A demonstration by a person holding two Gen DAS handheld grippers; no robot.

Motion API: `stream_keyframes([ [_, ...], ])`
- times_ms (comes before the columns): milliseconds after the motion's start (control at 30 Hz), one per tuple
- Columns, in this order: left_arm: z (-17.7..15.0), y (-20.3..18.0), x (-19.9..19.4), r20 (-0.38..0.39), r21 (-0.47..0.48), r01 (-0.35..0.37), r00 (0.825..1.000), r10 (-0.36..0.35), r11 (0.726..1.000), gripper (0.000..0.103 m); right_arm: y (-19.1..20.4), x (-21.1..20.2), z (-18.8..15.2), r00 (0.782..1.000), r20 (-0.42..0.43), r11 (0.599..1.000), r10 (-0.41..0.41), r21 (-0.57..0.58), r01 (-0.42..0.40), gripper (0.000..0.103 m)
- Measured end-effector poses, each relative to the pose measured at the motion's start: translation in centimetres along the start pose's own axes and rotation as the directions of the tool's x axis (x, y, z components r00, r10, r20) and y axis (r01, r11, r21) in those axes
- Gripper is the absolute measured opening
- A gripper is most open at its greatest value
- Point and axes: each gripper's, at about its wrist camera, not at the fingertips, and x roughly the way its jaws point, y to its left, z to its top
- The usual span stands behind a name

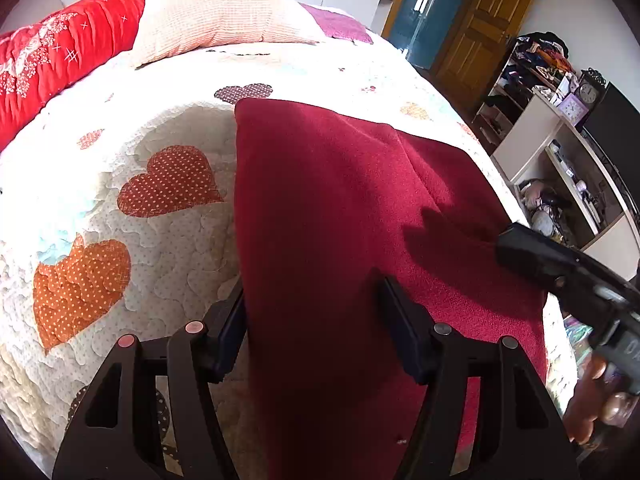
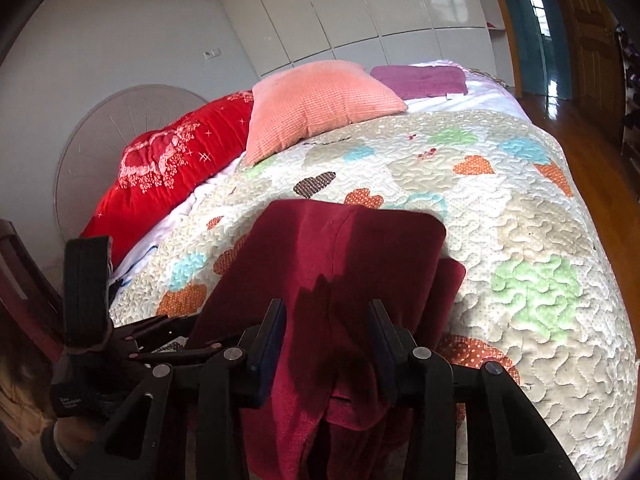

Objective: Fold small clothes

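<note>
Dark red knit garment [image 1: 340, 208], folded double, on the heart-patterned quilted bedspread [image 1: 168, 120]; left gripper [image 1: 312, 320] and right gripper [image 2: 328, 340] each straddle its near edge, whether pinching it I cannot tell.

A: Which furniture is shown?

B: A bed [image 2: 520, 216] is covered by a quilted spread patterned with hearts. A red bolster [image 2: 172, 176], a peach pillow [image 2: 316, 104] and a purple cloth [image 2: 420, 80] are placed at its far end. A round pale headboard [image 2: 100, 120] is seen against the grey wall [image 2: 100, 32].

A: What surrounds it?

B: Glossy white wardrobe doors [image 2: 360, 12] are seen behind the bed. A wooden door [image 1: 484, 28] and a blue door [image 1: 420, 4] are located to the right, above a polished wood floor [image 2: 592, 152]. Open shelving [image 1: 560, 168], cluttered and carrying two clocks, is seen in the left wrist view. Daylight is cast across the spread.
</note>
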Motion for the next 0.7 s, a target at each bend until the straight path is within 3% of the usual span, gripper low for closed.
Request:
stream_keyframes([
  [100,0.0,0.4,0.1,0.002,-0.007,0.005,1.000,-0.005,1.000,0.068,-0.5,1.7,-1.1,0.996,-0.049,0.997,-0.077,-0.024,0.076,0.038],
  [200,-0.1,0.3,0.2,0.002,-0.012,0.009,1.000,-0.009,1.000,0.068,-0.8,2.0,-1.7,0.995,-0.045,0.995,-0.094,-0.050,0.091,0.038],
  [500,-0.4,0.0,-1.1,0.034,-0.004,-0.033,0.999,0.034,0.999,0.068,-0.6,0.5,-1.6,0.997,-0.016,0.997,-0.075,0.004,0.075,0.040],
  [600,-0.5,0.0,-1.9,0.054,-0.003,-0.060,0.997,0.060,0.998,0.068,-0.1,-0.7,-1.6,0.999,0.013,0.998,-0.044,0.038,0.043,0.052],
  [700,-0.7,-0.2,-2.8,0.092,-0.004,-0.085,0.992,0.085,0.996,0.068,0.7,-1.8,-1.6,0.997,0.034,0.997,-0.073,0.032,0.072,0.052],
])
